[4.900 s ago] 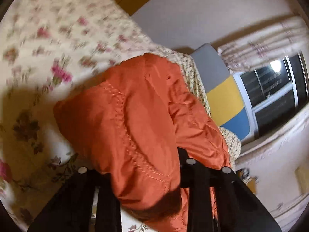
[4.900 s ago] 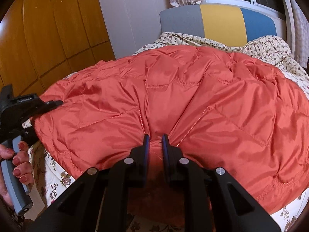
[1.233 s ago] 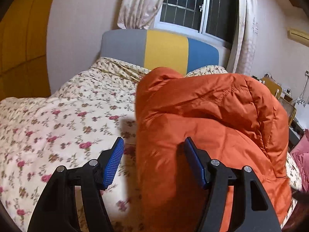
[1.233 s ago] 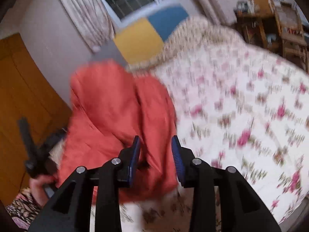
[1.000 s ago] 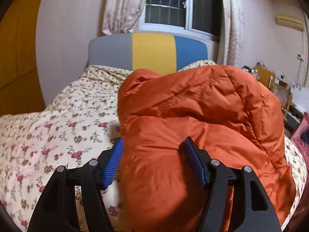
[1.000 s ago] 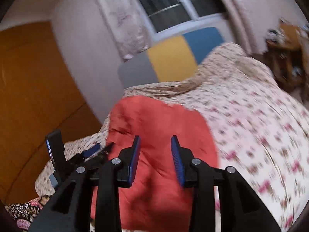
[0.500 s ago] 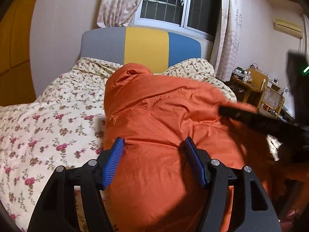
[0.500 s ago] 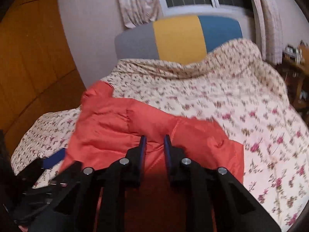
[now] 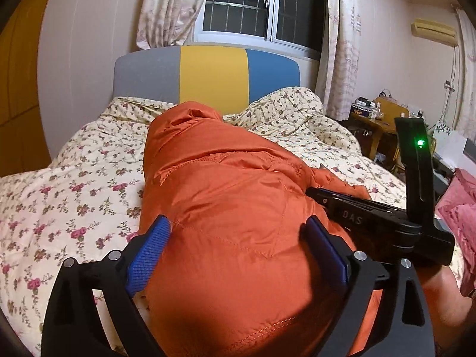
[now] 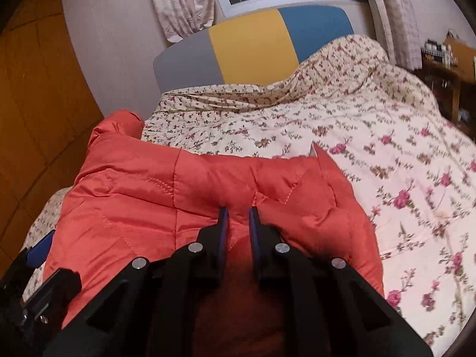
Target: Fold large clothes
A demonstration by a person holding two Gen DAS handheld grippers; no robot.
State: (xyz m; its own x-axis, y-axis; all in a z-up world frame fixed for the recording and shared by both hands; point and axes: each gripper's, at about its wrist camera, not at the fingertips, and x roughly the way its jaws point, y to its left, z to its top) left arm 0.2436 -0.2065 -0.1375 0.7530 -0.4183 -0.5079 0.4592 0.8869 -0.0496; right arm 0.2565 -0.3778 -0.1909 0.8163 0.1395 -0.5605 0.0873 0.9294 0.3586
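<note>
A puffy orange quilted jacket (image 9: pixel 232 196) lies folded lengthwise on the floral bed quilt (image 9: pixel 74 184). My left gripper (image 9: pixel 236 229) straddles its near end. Its jaws are opening wide, with the jacket bulging between them and the blue pads (image 9: pixel 145 255) apart from the fabric. In the right wrist view the jacket (image 10: pixel 148 196) spreads to the left. There my right gripper (image 10: pixel 238 212) is shut on a pinched fold at its near edge. The right tool's black body (image 9: pixel 386 223) reaches in from the right in the left wrist view.
A grey, yellow and blue headboard (image 9: pixel 212 74) stands at the far end under a curtained window. A wooden wardrobe (image 10: pixel 29 104) is on the left. A cluttered desk (image 9: pixel 380 113) and pink cloth (image 9: pixel 458 196) lie to the right of the bed.
My right gripper swung down onto the jacket's right side and closed on a fold. My left jaws spread wider around the jacket's near end. The jacket sank lower onto the quilt.
</note>
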